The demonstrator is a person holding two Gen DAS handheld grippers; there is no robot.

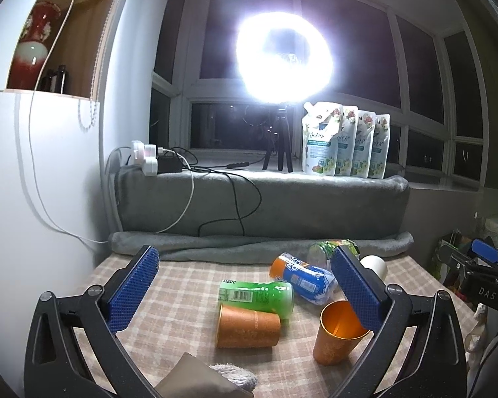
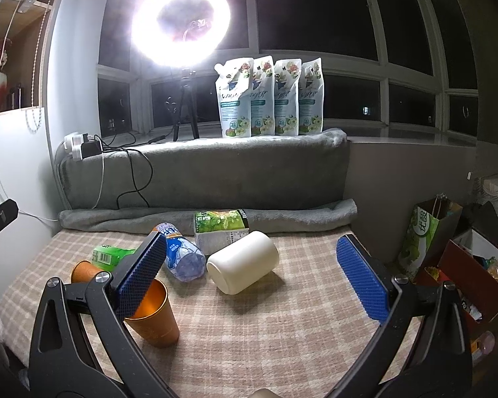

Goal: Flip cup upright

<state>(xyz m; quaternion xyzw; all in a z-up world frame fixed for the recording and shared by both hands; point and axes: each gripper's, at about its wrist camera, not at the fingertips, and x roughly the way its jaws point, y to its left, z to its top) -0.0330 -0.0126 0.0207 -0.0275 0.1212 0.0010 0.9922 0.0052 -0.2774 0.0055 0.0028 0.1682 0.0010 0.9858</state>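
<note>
An orange metal cup (image 1: 335,335) stands upright on the checked tablecloth (image 1: 182,285); it also shows in the right wrist view (image 2: 156,318). A brown paper cup (image 1: 247,326) lies on its side; only its rim shows in the right wrist view (image 2: 83,270). A white cup (image 2: 244,267) lies on its side, and shows in the left wrist view (image 1: 375,265). My left gripper (image 1: 242,272) is open and empty above the table. My right gripper (image 2: 250,265) is open and empty, with the white cup between and beyond its fingers.
A green can (image 1: 259,295), a blue-orange bottle (image 1: 302,278) and a green carton (image 2: 220,229) lie among the cups. A grey blanket (image 1: 265,199) covers the ledge behind, with cables, a ring light tripod (image 1: 279,142) and refill pouches (image 1: 345,142). Bags and boxes (image 2: 448,258) stand right.
</note>
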